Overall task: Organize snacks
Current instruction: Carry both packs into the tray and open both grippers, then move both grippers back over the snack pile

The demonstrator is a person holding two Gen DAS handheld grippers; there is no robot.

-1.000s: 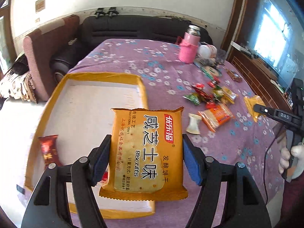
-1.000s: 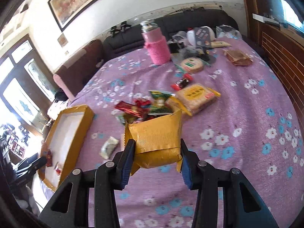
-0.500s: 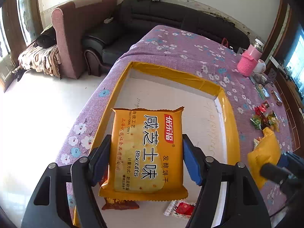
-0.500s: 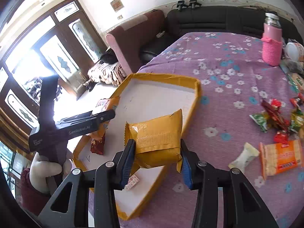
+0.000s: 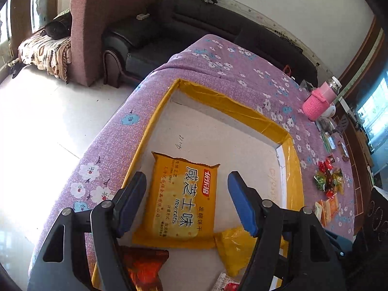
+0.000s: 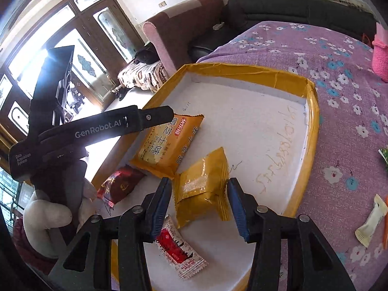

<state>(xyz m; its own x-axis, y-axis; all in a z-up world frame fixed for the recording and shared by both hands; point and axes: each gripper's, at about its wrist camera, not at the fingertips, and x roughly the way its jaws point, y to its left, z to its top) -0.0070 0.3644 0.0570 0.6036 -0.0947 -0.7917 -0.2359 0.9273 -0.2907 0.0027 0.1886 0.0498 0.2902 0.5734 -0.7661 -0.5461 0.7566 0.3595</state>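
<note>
- Snacks already gathered in the yellow-rimmed tray (image 6: 312,111) numbered four: the large biscuit packet (image 5: 181,198), a smaller yellow packet (image 6: 202,189) just beside it, a dark red packet (image 6: 121,185) and a small red-and-white sachet (image 6: 180,254).
- The left tool (image 5: 186,203) stood released; its blue pads sat clear on either side of the biscuit packet, which lay flat on the tray's white floor near the left rim.
- The right tool (image 6: 198,206) was opening, and the smaller yellow packet lay between its jaws with a visible gap at each pad, so that packet appeared to be set down, its corner touching the biscuit packet.
- A gloved hand (image 6: 46,215) held the left tool's handle at the edge of the right wrist view.
- Still left on the purple flowered counter (image 5: 218,72), well apart from the tray: a cluster of red and green wrapped sweets (image 5: 328,179), an orange packet (image 5: 327,208) and a white wrapped bar (image 6: 371,220).
- By my reckoning the sorting was roughly half done, with both tools free to go back for the loose pile.
- The pink bottle (image 5: 320,101) at the far end did not look like part of the job.
</note>
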